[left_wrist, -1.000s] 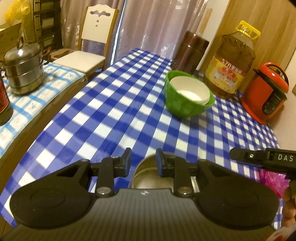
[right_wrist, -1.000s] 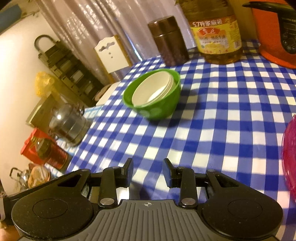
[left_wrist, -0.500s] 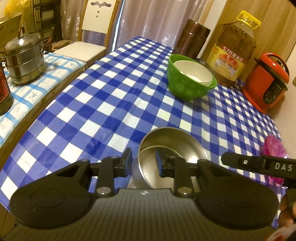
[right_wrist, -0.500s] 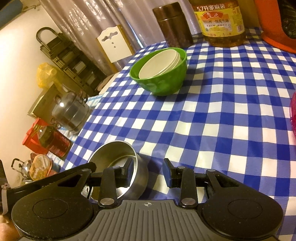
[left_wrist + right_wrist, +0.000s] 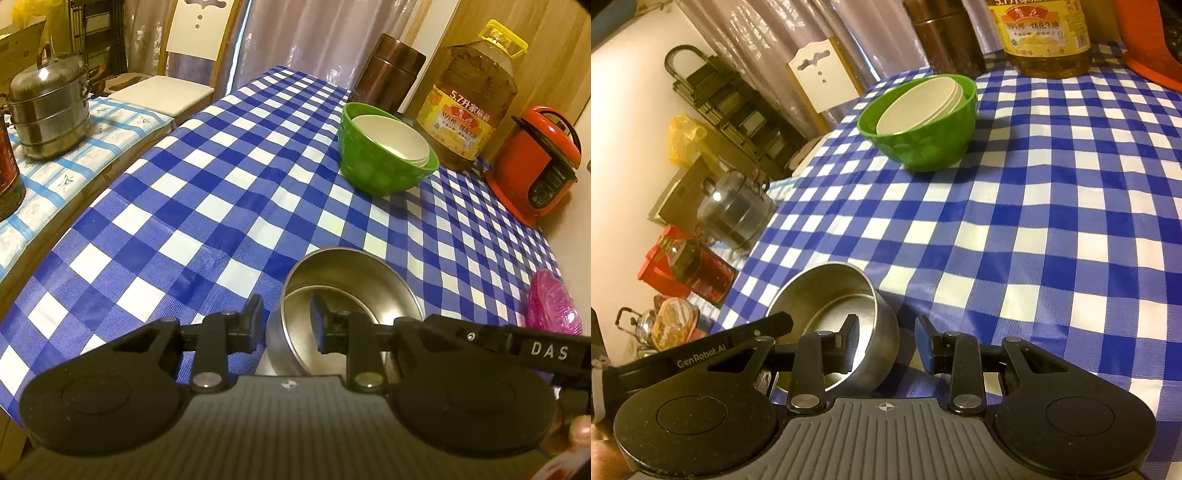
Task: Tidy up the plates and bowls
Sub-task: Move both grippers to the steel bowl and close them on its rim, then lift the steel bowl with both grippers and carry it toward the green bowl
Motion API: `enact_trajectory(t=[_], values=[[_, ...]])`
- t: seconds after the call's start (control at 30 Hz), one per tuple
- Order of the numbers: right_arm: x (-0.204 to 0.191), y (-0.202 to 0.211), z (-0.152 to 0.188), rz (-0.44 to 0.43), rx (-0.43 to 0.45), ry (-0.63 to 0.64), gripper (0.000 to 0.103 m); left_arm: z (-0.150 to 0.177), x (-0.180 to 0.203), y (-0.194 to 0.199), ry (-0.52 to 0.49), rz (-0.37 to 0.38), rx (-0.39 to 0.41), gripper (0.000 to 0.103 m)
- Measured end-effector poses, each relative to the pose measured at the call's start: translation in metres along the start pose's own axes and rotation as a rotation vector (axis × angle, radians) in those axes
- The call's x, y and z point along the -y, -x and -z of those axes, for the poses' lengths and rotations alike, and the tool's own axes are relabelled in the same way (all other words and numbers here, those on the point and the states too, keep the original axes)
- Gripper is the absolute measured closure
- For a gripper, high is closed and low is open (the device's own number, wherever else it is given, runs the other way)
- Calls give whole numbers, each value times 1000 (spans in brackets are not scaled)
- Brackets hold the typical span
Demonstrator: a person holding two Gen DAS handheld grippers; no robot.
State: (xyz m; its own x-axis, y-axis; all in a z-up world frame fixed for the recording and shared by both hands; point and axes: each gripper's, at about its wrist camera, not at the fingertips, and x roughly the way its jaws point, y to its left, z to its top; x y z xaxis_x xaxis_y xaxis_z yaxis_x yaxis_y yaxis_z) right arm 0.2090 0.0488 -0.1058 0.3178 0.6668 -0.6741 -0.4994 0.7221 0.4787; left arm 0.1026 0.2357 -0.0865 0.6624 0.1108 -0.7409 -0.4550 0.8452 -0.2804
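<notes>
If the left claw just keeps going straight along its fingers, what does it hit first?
Most likely the steel bowl: the left claw is open, its fingers straddling the bowl's near wall, so that wall is first in line. Depth is unclear, though. Beyond lies checked tablecloth, the green bowl farther off.

The steel bowl [image 5: 351, 291] is shiny metal, smooth inside. The green bowl [image 5: 380, 166] looks like glossy plastic, and the white bowls [image 5: 391, 138] in it look smooth and matt. The tablecloth [image 5: 221, 192] has a fine woven look with a soft shine. The steamer pot [image 5: 50, 110] is shiny metal. The oil bottle [image 5: 476, 99] is clear plastic with a paper label. The left gripper [image 5: 286, 323] and right gripper [image 5: 886, 343] are matt black plastic with metal screws.
</notes>
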Motion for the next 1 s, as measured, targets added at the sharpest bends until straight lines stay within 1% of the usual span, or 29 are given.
enact_trajectory(t=[0.17, 0.3, 0.53, 0.6, 0.73, 0.77, 1.0], values=[[0, -3, 0, 2, -8, -2, 68, 1, -1, -3, 4, -5, -8, 81], [0, -4, 1, 5, -13, -1, 68, 1, -1, -5, 7, -6, -17, 87], [-4, -12, 5, 8, -27, 5, 69, 2, 2, -7, -7, -10, -21, 93], [-5, -13, 5, 9, -29, 8, 79, 2, 2, -6, -6, -10, -19, 94], [-8, -14, 5, 1, -32, 18, 86, 2, 2, -6, -3, -7, -18, 94], [-9, -14, 5, -2, -33, 20, 91, 2, 2, -6, -5, -4, -17, 95], [-10, -12, 4, 15, -35, 31, 92, 1, 3, -4, -8, 9, -16, 97]])
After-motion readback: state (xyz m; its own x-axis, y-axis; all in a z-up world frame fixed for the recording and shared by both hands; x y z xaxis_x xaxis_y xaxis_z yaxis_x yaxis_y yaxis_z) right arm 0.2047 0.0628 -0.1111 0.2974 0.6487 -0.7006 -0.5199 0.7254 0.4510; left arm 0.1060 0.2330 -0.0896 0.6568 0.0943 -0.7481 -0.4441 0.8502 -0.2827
